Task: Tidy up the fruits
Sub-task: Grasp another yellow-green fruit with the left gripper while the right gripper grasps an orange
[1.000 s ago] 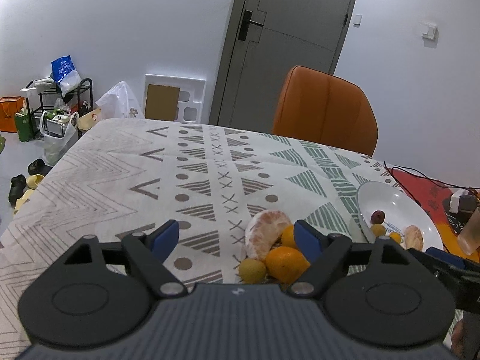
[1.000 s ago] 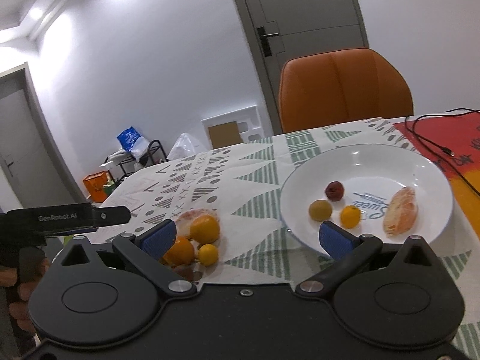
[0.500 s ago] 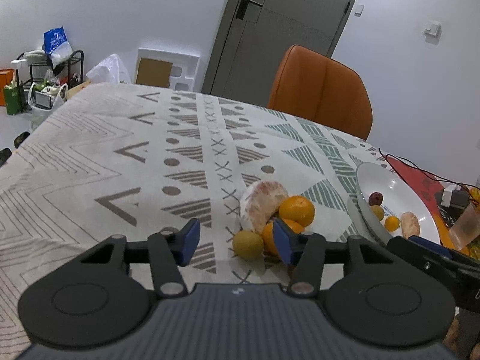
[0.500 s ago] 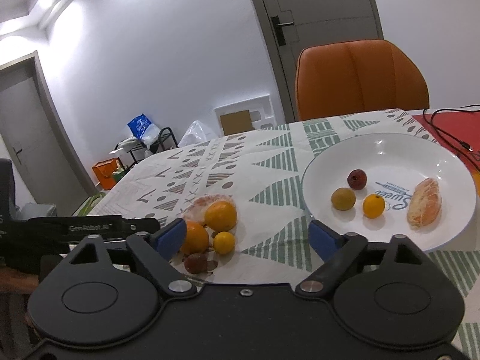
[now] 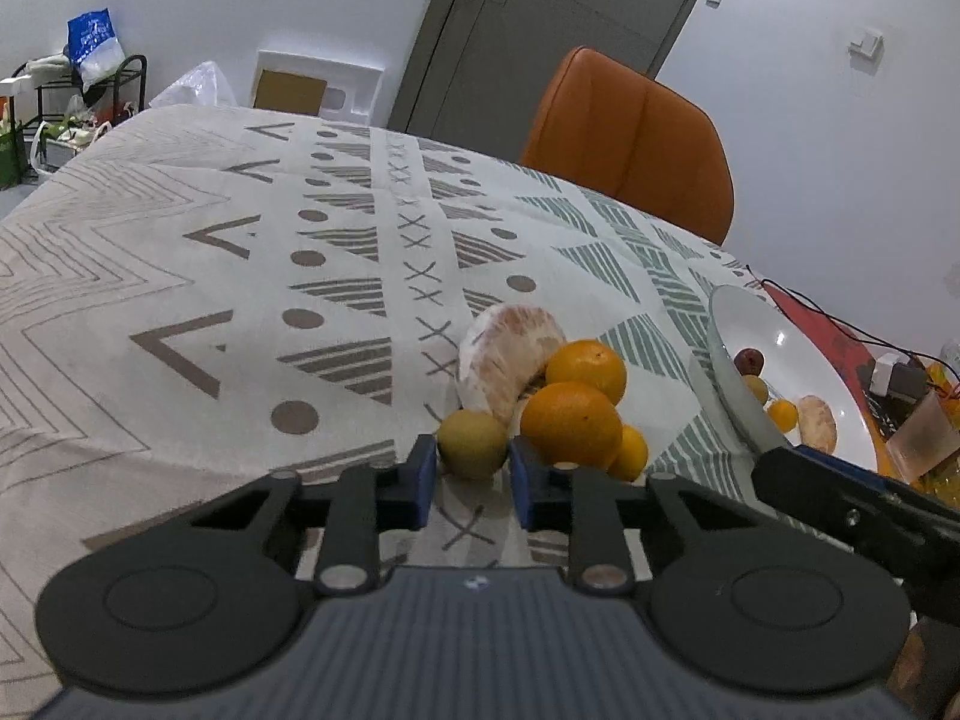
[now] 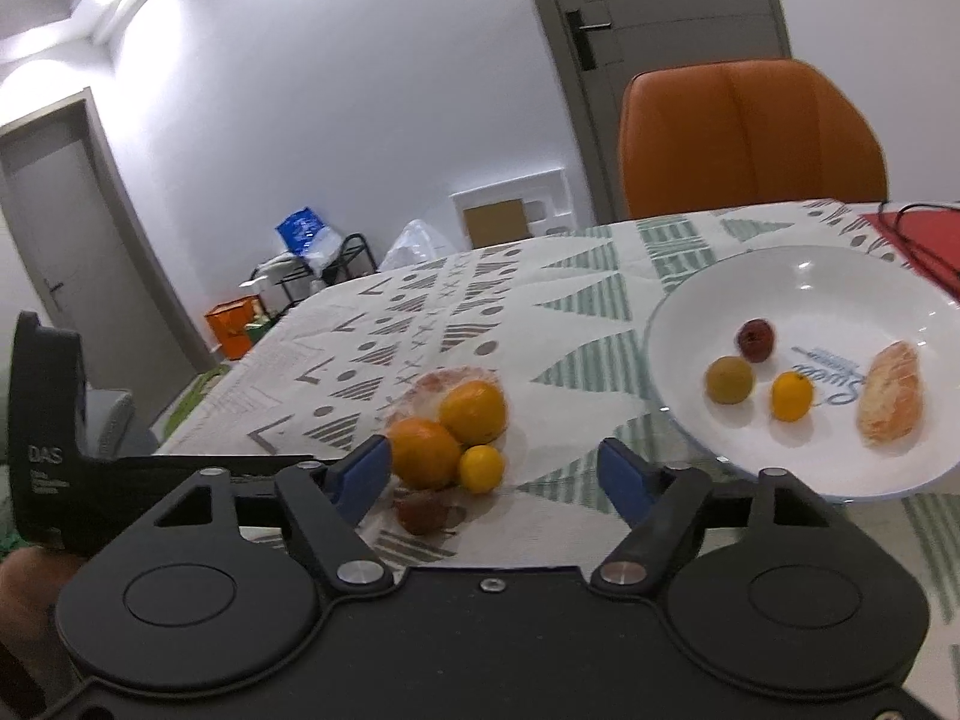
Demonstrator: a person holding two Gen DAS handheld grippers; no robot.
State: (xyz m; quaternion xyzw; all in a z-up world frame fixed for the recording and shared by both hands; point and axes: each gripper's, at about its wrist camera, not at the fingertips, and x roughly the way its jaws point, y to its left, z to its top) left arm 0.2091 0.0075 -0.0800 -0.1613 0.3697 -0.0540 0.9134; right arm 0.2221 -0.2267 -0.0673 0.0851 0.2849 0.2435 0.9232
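On the patterned tablecloth lies a pile: a peeled pomelo piece [image 5: 510,354], two oranges [image 5: 588,363] [image 5: 570,423], a small yellow fruit [image 6: 481,468] and a dark red fruit [image 6: 420,513]. At its near left sits a yellow-green fruit [image 5: 471,444]. My left gripper [image 5: 471,480] is narrowed onto it, a blue pad touching each side at the tips. My right gripper [image 6: 495,474] stands open just short of the pile, holding nothing. The white plate [image 6: 690,312] to the right holds a dark red fruit, a yellow-green one, a small orange one and a pomelo segment [image 6: 888,399].
An orange chair [image 5: 630,138] stands behind the table. A red mat with cables [image 5: 828,330] and a plastic cup [image 5: 918,441] lie right of the plate. The right gripper's body [image 5: 840,498] shows at the lower right of the left wrist view.
My left gripper moved forward and down to the pile, and its fingers closed in from wide open onto the yellow-green fruit. My right gripper swung left toward the pile and stayed open.
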